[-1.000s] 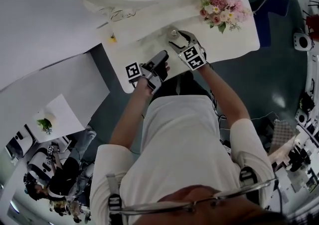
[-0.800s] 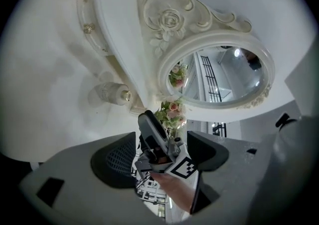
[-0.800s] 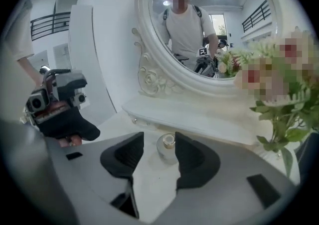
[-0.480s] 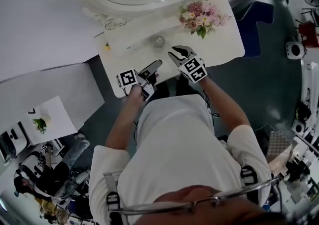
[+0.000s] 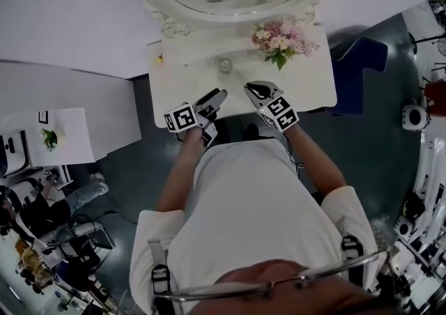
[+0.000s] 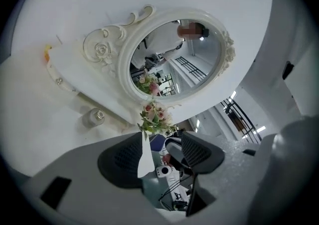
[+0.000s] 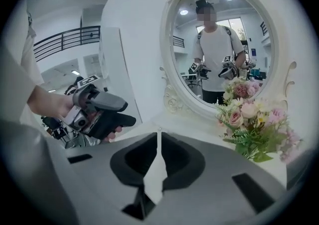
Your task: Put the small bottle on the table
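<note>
Since the small clear glass bottle (image 5: 225, 65) already stands on the white dresser surface (image 5: 317, 87), placing looks done; left tongs (image 5: 217, 95) wide, right tongs (image 5: 255, 88) pinched together, both just closing on nothing. Next: back off.

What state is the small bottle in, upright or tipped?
Upright: the small bottle stands on the table, its top facing straight up in the head view.

Head view: looking steeply down from overhead | gripper views: facing mirror (image 7: 219, 45) from low, near | all sharing flowers (image 5: 282, 38), table (image 5: 181, 83)
</note>
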A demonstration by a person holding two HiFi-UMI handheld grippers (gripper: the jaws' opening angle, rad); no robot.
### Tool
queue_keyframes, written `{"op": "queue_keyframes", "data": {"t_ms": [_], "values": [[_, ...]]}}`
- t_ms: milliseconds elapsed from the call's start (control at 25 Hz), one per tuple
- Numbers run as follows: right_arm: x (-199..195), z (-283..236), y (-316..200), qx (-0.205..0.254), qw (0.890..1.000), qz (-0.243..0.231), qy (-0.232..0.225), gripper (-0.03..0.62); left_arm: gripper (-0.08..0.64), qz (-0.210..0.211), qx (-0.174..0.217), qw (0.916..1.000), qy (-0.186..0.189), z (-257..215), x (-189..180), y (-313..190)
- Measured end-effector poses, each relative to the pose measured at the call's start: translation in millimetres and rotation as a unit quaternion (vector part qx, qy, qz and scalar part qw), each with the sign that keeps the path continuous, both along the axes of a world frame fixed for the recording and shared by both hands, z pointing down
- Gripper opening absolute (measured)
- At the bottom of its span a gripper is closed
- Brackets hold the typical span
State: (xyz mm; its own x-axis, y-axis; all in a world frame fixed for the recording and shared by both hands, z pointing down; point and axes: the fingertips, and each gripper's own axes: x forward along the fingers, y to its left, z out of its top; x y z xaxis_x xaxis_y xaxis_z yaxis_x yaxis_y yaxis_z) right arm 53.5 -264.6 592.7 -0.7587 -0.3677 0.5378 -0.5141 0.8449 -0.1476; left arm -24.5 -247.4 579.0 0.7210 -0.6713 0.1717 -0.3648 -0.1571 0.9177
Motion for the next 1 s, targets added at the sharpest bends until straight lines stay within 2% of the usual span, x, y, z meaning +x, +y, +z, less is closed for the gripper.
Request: {"op": "queue_keyframes", "data": {"t_ms": [200,400,560,800,1000], "values": [[24.7,-19.4,16.8,0.006,1.000,-0.017,-0.013,0.015,0.184,-0.030,0.028,0.9959,-0.081,0.1,6.6,24.6],[50.9,-23.5,37.7,0.001,0.999,-0.029,-0.016,0.011,0.101,-0.071,0.066,0.9815,-0.165,-9.9,13.9,47.6],[67.3,-24.5,54.1,0.013,0.999,-0.041,-0.014,0.011,0.071,-0.090,0.084,0.9729,-0.196,-18.1,21.1,67.0],[81.4,-25.5,61.9,0.026,0.999,-0.039,-0.015,0.011,0.027,-0.095,0.107,0.9618,-0.234,-27.7,27.5,90.2],[83.5,-32.6,67.2,0.048,0.998,-0.036,-0.010,0.011,0.006,-0.099,0.110,0.9580,-0.245,-26.7,23.3,104.1]]}}
